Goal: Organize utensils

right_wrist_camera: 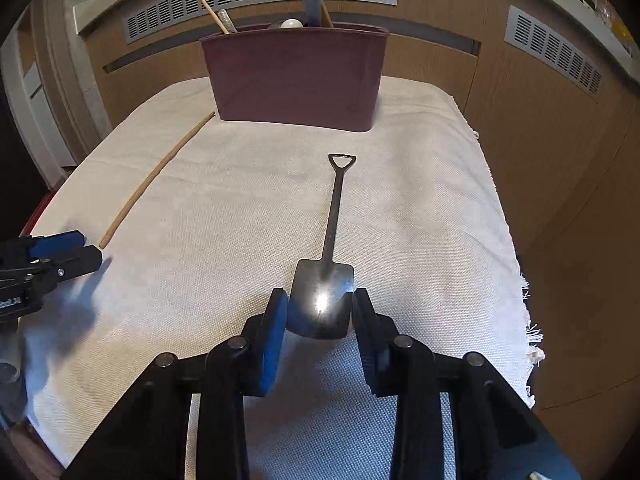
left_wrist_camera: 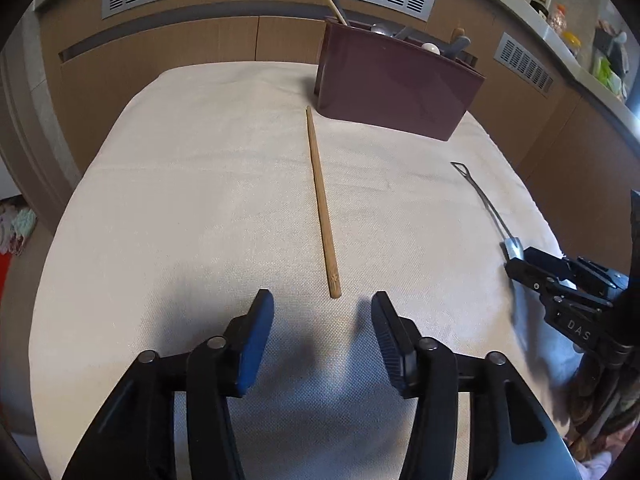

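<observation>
Your right gripper (right_wrist_camera: 320, 312) pinches the shovel spoon (right_wrist_camera: 326, 300) by its slick blade; lifted, it could swivel. Left gripper (left_wrist_camera: 322, 316) gapes empty.

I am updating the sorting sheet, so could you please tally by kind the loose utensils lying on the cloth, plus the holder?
Wooden chopstick lying loose on the cloth: 1
Shovel-shaped metal spoon lying loose on the cloth, its bowl between the right gripper's pads: 1
Maroon utensil holder, already holding several utensils: 1
Total: 3
</observation>
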A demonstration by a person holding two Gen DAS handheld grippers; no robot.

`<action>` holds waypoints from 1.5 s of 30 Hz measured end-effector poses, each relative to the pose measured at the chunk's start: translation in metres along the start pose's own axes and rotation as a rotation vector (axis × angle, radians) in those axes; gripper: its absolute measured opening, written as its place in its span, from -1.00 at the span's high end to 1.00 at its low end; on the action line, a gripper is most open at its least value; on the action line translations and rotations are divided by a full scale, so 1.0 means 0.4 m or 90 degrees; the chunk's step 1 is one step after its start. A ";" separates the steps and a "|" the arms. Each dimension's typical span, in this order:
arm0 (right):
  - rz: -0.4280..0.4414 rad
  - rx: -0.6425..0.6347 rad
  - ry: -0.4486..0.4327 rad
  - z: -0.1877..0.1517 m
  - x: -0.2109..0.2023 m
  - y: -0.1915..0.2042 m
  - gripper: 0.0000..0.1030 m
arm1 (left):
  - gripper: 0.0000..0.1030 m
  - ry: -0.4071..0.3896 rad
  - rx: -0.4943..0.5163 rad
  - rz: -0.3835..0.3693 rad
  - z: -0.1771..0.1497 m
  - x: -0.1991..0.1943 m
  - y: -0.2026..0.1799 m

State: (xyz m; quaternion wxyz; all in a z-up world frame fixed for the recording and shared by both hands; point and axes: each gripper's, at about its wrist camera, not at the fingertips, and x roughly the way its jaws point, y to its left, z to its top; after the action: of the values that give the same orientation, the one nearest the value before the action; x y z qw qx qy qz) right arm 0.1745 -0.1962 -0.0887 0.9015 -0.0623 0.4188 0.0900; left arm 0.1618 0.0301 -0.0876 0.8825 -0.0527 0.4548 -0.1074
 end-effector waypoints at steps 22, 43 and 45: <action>0.039 0.029 -0.016 -0.008 -0.013 -0.026 0.05 | -0.99 0.065 0.080 0.012 0.011 0.050 -0.083; 0.069 0.052 -0.019 -0.010 -0.014 -0.039 -0.09 | 0.81 0.244 0.126 0.044 0.391 0.272 -0.084; 0.079 0.058 -0.018 -0.009 -0.015 -0.045 -0.09 | 0.82 0.213 0.117 0.041 0.379 0.251 -0.079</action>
State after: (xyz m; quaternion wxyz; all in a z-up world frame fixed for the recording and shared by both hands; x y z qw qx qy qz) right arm 0.1718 -0.2153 -0.0857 0.9021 0.0061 0.4124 0.1273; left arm 0.3375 -0.0252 -0.0730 0.7988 0.0616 0.5848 -0.1272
